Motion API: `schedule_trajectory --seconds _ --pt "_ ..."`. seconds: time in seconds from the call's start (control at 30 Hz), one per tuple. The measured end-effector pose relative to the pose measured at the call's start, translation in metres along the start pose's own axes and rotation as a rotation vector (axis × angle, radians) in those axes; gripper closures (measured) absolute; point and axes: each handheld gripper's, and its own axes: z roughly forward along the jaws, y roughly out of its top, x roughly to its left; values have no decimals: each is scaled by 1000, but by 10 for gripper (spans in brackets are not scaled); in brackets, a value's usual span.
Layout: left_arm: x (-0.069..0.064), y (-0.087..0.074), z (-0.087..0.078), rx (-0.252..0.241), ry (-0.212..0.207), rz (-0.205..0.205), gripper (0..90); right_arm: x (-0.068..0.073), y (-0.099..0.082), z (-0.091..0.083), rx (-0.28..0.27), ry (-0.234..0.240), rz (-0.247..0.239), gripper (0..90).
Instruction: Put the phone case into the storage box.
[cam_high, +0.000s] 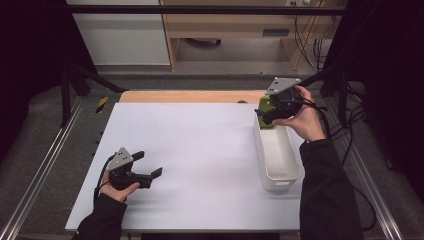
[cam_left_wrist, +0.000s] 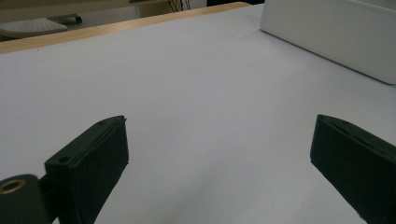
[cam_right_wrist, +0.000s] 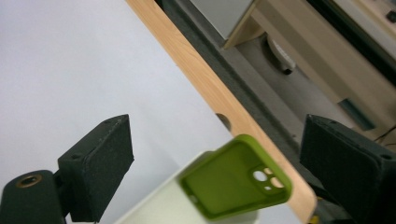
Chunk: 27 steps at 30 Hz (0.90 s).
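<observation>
Covering most of the wooden table (cam_high: 190, 96), a white sheet (cam_high: 200, 160) carries a long white plastic bin (cam_high: 276, 155) along its right edge. Leaning in the bin's far end is a soft green phone case (cam_right_wrist: 236, 184), touched by neither pad. Above it the right gripper (cam_high: 267, 114) stands wide open, holding nothing. Near the sheet's front-left corner, the left gripper (cam_high: 150, 167) also gapes, empty.

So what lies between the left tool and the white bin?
Nothing: in the high view only bare white table stretches from the left tool to the white bin; the left gripper view shows the same.
</observation>
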Motion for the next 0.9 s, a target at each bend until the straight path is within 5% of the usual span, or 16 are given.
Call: schedule_trajectory --seconds 0.5,0.9 --pt "-1 2 -2 -22 -20 5 32 39 -18 -39 -268 90 281 14" --pt "-2 3 -3 -40 -37 11 32 61 -56 -53 -360 127 366 8"
